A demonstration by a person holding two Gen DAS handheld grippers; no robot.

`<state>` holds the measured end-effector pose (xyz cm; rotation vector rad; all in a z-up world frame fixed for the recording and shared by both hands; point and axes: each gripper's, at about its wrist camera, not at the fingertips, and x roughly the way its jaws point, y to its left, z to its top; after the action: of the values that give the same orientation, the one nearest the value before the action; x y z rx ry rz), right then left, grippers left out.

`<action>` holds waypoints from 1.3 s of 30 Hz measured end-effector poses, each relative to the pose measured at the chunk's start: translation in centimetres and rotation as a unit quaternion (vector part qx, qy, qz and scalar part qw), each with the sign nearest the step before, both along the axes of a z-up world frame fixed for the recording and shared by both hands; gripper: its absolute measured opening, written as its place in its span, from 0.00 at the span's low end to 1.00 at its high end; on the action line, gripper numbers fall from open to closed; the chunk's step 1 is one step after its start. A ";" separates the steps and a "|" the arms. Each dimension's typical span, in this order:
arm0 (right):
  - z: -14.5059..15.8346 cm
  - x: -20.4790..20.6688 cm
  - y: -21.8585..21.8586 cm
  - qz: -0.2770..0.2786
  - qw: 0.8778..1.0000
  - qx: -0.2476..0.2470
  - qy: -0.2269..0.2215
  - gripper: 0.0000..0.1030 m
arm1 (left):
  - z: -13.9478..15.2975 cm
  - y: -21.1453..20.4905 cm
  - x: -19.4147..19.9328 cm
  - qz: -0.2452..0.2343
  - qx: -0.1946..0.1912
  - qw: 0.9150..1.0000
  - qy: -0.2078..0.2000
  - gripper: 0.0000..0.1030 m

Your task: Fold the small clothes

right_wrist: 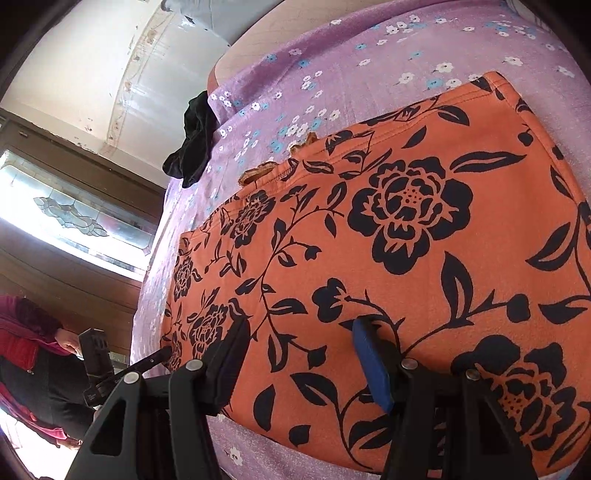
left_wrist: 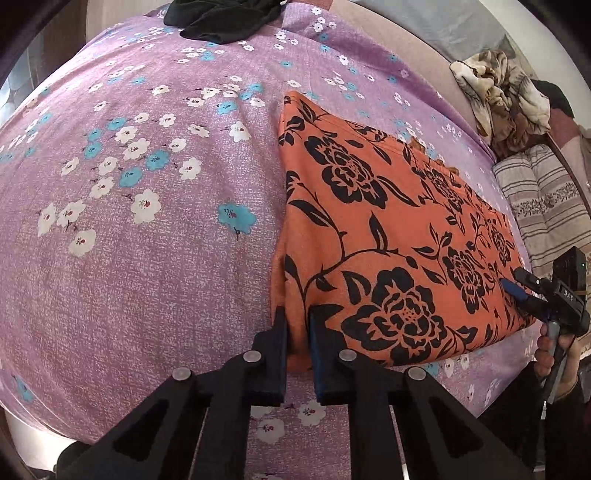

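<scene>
- Pinching the near left corner of the orange floral garment [left_wrist: 388,236], the left tongs [left_wrist: 298,332] are nearly pressed together with cloth between the pads.
- Only the right wrist view shows the right tongs [right_wrist: 299,354] spread wide over the garment's near edge.
- Folded flat, the garment lies on a bed with a purple flowered sheet [left_wrist: 147,221].
- A black garment [left_wrist: 221,18] sits at the sheet's far edge.
- A patterned blanket heap [left_wrist: 506,96] lies beyond; the right view adds a window [right_wrist: 74,218].
</scene>
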<state>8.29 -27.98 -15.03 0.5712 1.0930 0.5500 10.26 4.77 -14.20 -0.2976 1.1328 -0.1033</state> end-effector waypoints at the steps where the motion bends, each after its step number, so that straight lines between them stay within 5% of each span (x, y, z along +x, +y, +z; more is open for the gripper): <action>1: -0.1 0.1 -0.3 -0.002 1.000 0.007 0.003 0.60 | 0.1 0.0 0.0 -0.004 0.007 1.000 0.002 0.11; 4: -0.4 0.1 -1.7 -0.025 0.999 0.038 0.025 0.60 | 0.6 0.5 -0.4 0.025 0.019 1.000 0.003 0.33; 13: 1.0 -2.6 -11.5 -0.177 0.982 0.040 0.058 0.61 | 5.8 -1.2 -1.7 0.035 0.076 0.994 -0.073 0.37; 16: 2.8 -4.7 -12.3 -0.190 0.980 0.042 0.038 0.66 | 7.0 -3.8 -1.1 0.018 0.064 0.992 -0.106 0.52; 20: 3.0 -7.4 -10.8 -0.188 0.979 0.062 0.040 0.66 | 6.3 -8.6 0.7 -0.008 0.070 0.991 -0.116 0.53; 25: -0.6 -10.3 -11.7 -0.263 0.955 0.103 0.090 0.66 | 4.4 -12.2 1.9 -0.001 0.056 0.993 -0.102 0.53; 33: -1.8 -8.6 -14.1 -0.345 0.923 0.143 0.096 0.66 | 3.3 -14.9 2.5 -0.012 0.052 0.994 -0.096 0.53; 39: -1.6 -8.1 -13.2 -0.343 0.930 0.107 0.082 0.59 | 0.9 -17.2 3.9 -0.032 0.090 0.994 -0.061 0.60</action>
<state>0.22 -41.18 -16.63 1.1469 0.9120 0.0043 14.21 -12.48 -13.33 -0.0936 1.0223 -0.0750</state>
